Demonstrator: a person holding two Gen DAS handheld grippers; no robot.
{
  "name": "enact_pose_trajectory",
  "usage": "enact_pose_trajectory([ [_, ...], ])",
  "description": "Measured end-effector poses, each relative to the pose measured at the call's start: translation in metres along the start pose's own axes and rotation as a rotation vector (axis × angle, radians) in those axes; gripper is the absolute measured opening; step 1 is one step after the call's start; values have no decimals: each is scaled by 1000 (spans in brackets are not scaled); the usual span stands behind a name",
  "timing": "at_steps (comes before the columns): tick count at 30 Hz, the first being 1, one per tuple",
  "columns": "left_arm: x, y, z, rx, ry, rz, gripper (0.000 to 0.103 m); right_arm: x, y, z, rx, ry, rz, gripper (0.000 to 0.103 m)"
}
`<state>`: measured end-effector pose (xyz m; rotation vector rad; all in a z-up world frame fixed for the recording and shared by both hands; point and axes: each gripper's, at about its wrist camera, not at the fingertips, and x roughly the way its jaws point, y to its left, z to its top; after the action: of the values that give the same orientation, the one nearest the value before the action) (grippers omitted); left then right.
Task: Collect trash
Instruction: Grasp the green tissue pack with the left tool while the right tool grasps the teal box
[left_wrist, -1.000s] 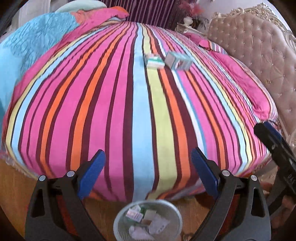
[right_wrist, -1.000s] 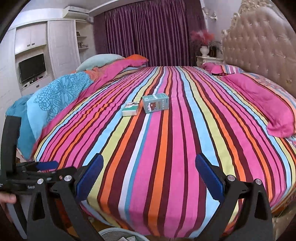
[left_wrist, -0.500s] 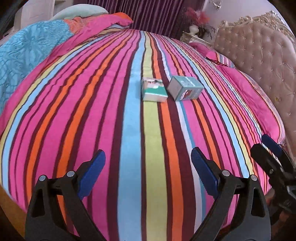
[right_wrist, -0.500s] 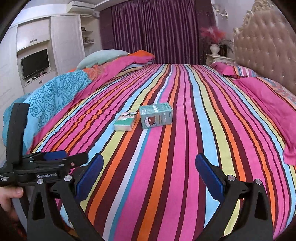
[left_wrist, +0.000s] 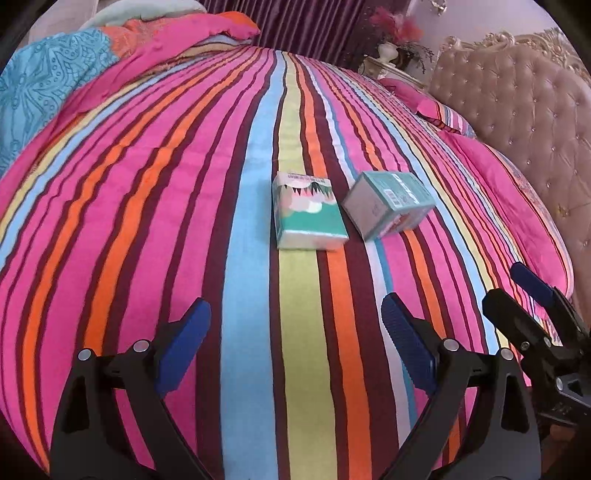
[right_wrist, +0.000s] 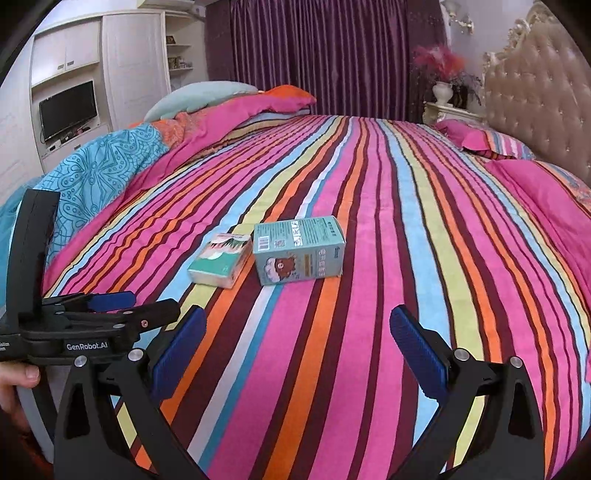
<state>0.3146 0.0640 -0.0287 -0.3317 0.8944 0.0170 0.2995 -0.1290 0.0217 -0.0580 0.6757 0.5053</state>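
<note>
Mid-frame on the striped bedspread (left_wrist: 147, 206), both wide-open, empty grippers could nudge the tissue pack (left_wrist: 308, 216) into the teal carton (left_wrist: 388, 203), they're nearly touching.

Two boxes (left_wrist: 310, 212), two hand-held grippers (left_wrist: 295, 339)

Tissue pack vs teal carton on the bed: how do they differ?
The tissue pack is flat and low; the teal carton stands taller and bulkier. The tissue pack looks soft and wrapped, with a landscape print; the teal carton is stiff card with a bear picture and barcode. Both lie untouched, side by side on the striped bedspread.
</note>
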Motion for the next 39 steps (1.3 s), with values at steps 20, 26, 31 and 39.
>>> enact_pose_trajectory([
  [20,66,-1,56,-36,53,7,91,71,-5,22,-131,61,63,95],
  [26,75,-6,65,10,56,64,91,86,-2,27,-168,77,54,95],
  [31,79,-5,70,13,46,114,91,101,-4,33,-184,106,52,95],
  [39,88,-6,77,55,75,154,79,122,-3,37,-211,179,64,95],
])
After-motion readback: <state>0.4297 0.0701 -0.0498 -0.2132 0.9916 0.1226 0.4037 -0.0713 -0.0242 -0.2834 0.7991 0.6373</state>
